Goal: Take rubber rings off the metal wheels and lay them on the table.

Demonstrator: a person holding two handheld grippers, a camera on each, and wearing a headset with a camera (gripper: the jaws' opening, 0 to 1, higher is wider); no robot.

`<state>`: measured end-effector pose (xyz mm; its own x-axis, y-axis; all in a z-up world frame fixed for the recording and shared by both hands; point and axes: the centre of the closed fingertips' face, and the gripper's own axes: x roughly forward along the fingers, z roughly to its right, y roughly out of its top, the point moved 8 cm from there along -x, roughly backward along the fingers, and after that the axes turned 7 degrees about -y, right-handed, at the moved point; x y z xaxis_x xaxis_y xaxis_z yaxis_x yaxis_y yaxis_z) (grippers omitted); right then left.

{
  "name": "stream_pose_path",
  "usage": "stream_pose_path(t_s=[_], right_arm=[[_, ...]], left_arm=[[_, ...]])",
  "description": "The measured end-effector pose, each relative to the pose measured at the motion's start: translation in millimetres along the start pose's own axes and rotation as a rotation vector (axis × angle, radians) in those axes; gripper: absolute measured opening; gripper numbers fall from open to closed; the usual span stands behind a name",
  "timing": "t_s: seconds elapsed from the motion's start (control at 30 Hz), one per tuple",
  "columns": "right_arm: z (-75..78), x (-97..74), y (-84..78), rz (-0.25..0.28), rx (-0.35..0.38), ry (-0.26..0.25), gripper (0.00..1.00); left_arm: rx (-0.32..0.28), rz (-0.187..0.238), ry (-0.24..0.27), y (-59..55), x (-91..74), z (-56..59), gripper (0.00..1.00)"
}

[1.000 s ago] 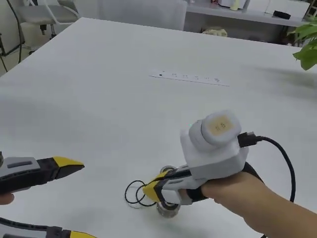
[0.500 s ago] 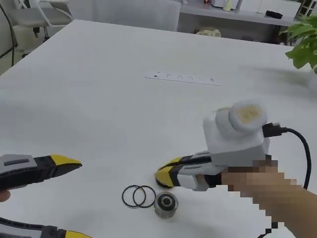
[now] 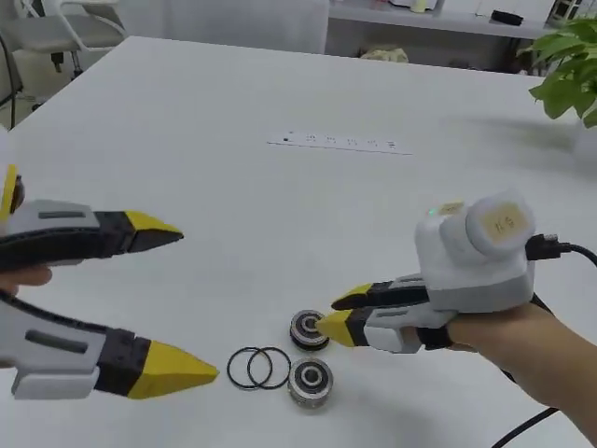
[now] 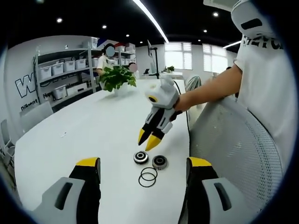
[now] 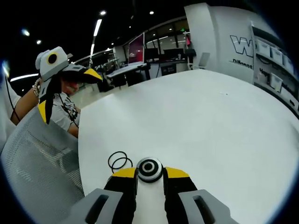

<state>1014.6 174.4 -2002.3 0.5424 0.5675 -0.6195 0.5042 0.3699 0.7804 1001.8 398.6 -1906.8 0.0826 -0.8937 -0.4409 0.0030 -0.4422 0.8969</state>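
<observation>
Two thin black rubber rings (image 3: 259, 367) lie overlapping on the white table (image 3: 233, 187). Right of them are two metal wheels. The farther, dark-rimmed wheel (image 3: 308, 329) sits at the yellow tips of my right gripper (image 3: 328, 313), whose jaws stand a little apart. In the right gripper view this wheel (image 5: 149, 170) shows between those tips, with the rings (image 5: 118, 161) to its left. The nearer wheel (image 3: 310, 381) is bare and shiny. My left gripper (image 3: 196, 303) hovers wide open to the left of the rings, holding nothing. Its own view shows the rings (image 4: 148, 176) and both wheels (image 4: 140, 157) (image 4: 160, 161).
A flat white strip (image 3: 340, 143) lies farther back on the table. A green plant (image 3: 569, 56) stands at the far right, and a black cable (image 3: 569, 252) trails from the right gripper. A mesh chair back (image 4: 233, 140) is behind the near table edge.
The right gripper has drawn back to the right, and a second wheel shows at its tips. The left gripper has come up and forward, jaws wide apart. The head camera has shifted.
</observation>
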Motion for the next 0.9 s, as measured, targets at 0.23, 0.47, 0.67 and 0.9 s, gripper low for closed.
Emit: stream_pose_path(t_s=[0.23,0.47,0.67,0.9], right_arm=[[11.3,0.7,-8.7,-0.009,0.000,-0.022,0.24],[11.0,3.7,-12.1,-0.004,-0.022,-0.014,0.30],[5.1,9.5,-15.5,-0.026,-0.057,0.007,0.31],[3.2,11.4,-15.3,-0.020,-0.072,0.011,0.30]], left_arm=[[0.056,0.005,-0.037,19.5,19.1,-15.2,0.71],[0.095,-0.007,-0.094,29.9,47.4,-29.2,0.64],[0.104,-0.012,-0.112,33.6,73.5,-39.4,0.63],[0.130,-0.028,-0.118,15.8,102.2,-41.2,0.56]])
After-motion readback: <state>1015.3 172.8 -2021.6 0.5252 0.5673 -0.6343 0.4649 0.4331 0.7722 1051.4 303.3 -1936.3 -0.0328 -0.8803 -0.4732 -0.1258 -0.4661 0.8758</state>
